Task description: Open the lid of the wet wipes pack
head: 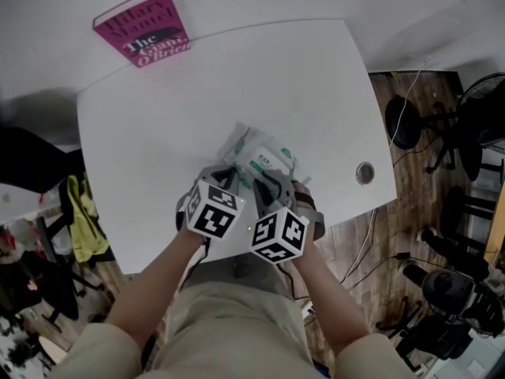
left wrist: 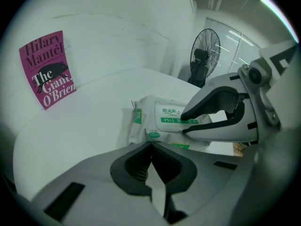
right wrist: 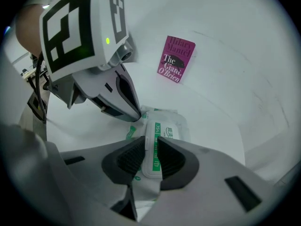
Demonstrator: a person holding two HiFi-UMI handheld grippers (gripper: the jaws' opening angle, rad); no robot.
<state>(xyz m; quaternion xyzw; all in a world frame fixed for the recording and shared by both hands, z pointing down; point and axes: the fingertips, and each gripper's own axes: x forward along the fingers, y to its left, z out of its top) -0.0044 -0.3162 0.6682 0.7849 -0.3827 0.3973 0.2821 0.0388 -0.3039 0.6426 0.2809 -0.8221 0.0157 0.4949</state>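
Observation:
A white wet wipes pack (head: 260, 159) with green print lies on the white table (head: 158, 117) just ahead of both grippers. Its flat lid (right wrist: 153, 160) stands edge-on between the pads of my right gripper (right wrist: 149, 145), which is shut on it. In the left gripper view the right gripper (left wrist: 184, 124) clamps the lid (left wrist: 168, 114) from the right. My left gripper (left wrist: 150, 146) has its jaws together with nothing seen between them. Its tip (right wrist: 136, 116) rests at the pack's (right wrist: 175, 122) left edge.
A magenta book (head: 142, 26) lies at the table's far left corner. A round cable grommet (head: 364, 173) sits near the table's right edge. Chairs and stands crowd the wooden floor to the right, and a standing fan (left wrist: 205, 51) is beyond the table.

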